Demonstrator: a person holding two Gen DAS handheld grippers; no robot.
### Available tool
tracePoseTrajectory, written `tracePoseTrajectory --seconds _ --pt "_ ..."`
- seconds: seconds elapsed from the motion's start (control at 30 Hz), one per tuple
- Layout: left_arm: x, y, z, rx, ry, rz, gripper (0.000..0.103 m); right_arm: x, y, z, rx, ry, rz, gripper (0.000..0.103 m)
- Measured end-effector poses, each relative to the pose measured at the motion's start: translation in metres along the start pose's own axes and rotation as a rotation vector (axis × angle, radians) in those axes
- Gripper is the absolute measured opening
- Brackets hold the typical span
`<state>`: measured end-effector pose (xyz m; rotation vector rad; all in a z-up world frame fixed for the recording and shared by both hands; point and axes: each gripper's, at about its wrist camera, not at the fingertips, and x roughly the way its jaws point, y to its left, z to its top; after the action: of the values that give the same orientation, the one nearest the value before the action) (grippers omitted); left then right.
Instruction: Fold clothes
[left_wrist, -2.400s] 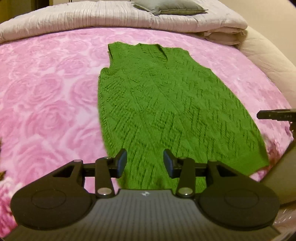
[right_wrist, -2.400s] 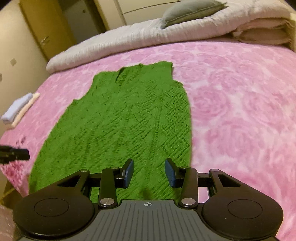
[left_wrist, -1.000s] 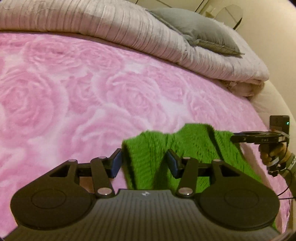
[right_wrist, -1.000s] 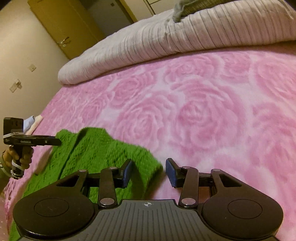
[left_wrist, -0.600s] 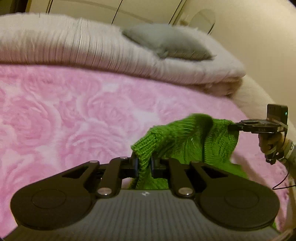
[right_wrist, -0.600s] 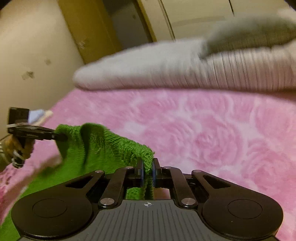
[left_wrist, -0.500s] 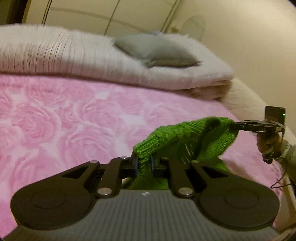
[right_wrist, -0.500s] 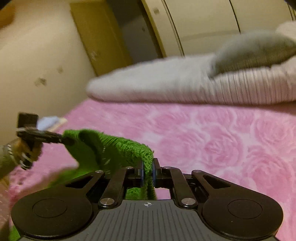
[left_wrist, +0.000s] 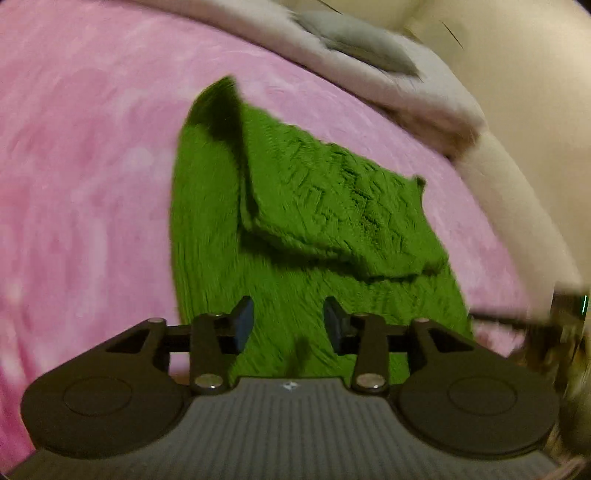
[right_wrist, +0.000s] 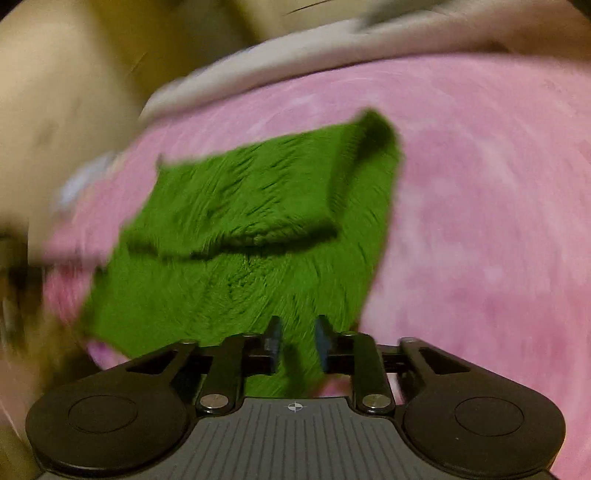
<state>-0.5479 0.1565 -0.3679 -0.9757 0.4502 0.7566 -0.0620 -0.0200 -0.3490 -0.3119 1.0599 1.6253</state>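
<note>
A green knitted vest (left_wrist: 332, 206) lies on the pink blanket, its far part folded back over the near part, so a doubled flap (right_wrist: 240, 206) sits on top. My left gripper (left_wrist: 288, 317) hovers over the vest's near end, its jaws opening and nothing pressed between the pads. My right gripper (right_wrist: 298, 332) hangs over the near right corner with a narrower gap that is also opening. Green knit shows through that gap, but the pads do not clamp it. Both views are motion-blurred.
The pink rose-patterned blanket (left_wrist: 92, 166) covers the bed on both sides of the vest. A rolled pale quilt (left_wrist: 406, 74) with a grey pillow (left_wrist: 354, 40) lies along the far end. The cream bed edge (left_wrist: 517, 206) runs on the right.
Half a second ago both grippers were shut on the vest's lifted far edge. They have since carried it back, let it go folded over the near part, and their jaws stand apart.
</note>
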Motion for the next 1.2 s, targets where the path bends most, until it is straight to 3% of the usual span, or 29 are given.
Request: tracePoseTrajectory --seconds 0.1,0.23,0.37,0.47,0.6,0.67,0.7,0.73,0.77,0.93,1.0,1.1,1.2 --pt "0.000 -0.002 0.000 -0.133 -0.047 -0.020 0.046 -0.009 -0.006 -0.008 0.253 -0.091 0.027 0.043" --pt "0.017 0.004 0.015 -0.303 -0.085 -0.037 0.047 0.000 -0.013 0.008 0.494 -0.177 0.081 0.044" --pt "0.041 0.017 0.023 -0.431 -0.097 -0.025 0.047 0.025 -0.014 0.028 0.633 -0.199 0.132 0.044" --pt "0.049 0.023 0.029 -0.468 -0.119 -0.014 0.047 0.053 -0.018 0.043 0.677 -0.166 0.114 0.044" --pt "0.057 0.025 0.040 -0.468 -0.129 -0.022 0.046 0.078 -0.028 0.059 0.700 -0.173 0.125 0.044" --pt "0.060 0.025 0.043 -0.442 -0.130 -0.036 0.041 0.089 -0.036 0.064 0.715 -0.176 0.124 0.044" --pt "0.062 0.024 0.044 -0.419 -0.131 -0.047 0.025 0.093 -0.039 0.066 0.718 -0.177 0.122 0.037" --pt "0.063 0.023 0.045 -0.396 -0.132 -0.059 0.011 0.096 -0.040 0.068 0.703 -0.178 0.115 0.010" --pt "0.060 0.020 0.043 -0.358 -0.138 -0.068 0.007 0.095 -0.038 0.069 0.667 -0.183 0.098 0.010" --pt "0.019 0.007 0.023 -0.166 -0.216 -0.102 0.007 0.050 -0.015 0.046 0.522 -0.316 0.186 0.009" --pt "0.009 0.012 0.004 -0.158 -0.208 -0.077 0.007 0.037 -0.011 0.027 0.502 -0.330 0.198 0.009" --pt "0.008 0.026 -0.026 -0.210 -0.155 -0.046 0.007 0.042 -0.019 -0.004 0.550 -0.246 0.104 0.009" --pt "0.000 0.026 -0.039 -0.231 -0.178 -0.063 0.007 0.037 -0.027 -0.026 0.623 -0.273 0.141 0.008"
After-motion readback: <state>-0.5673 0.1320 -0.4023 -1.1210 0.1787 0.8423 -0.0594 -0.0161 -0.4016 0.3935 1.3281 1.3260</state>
